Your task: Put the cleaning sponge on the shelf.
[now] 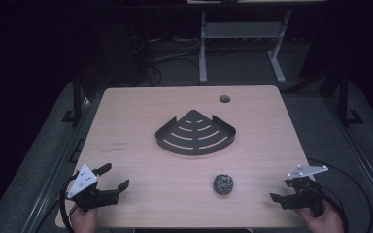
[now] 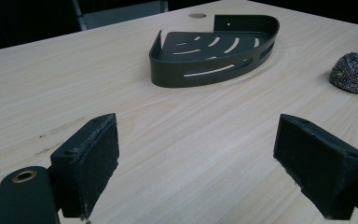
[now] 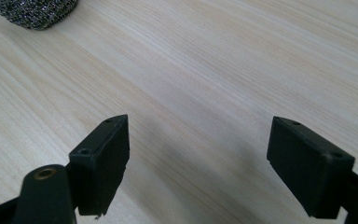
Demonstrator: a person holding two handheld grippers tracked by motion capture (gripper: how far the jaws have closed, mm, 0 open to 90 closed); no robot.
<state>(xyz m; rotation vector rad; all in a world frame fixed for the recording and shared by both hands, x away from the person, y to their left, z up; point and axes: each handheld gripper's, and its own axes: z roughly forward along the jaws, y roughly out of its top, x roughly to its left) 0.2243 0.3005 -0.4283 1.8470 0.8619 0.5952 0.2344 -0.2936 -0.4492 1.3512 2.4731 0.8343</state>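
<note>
Resting near counter (image 1: 141,111) front edge: left claw (image 1: 115,177) 7 o'clock, right claw (image 1: 280,191) 5 o'clock, both wide open, empty; bare wood between. Scourer (image 1: 223,184): round, metallic, wiry.

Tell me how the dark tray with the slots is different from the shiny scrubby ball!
The dark metal corner tray is wide, flat and fan-shaped with slots and a low wall; the silvery steel-wool scouring ball is small, round and tangled. The tray looks smooth and matte black, while the ball sparkles. The tray sits mid-table, farther from the person; the ball lies nearer, toward the right gripper. Both rest on the light wooden table, untouched.
</note>
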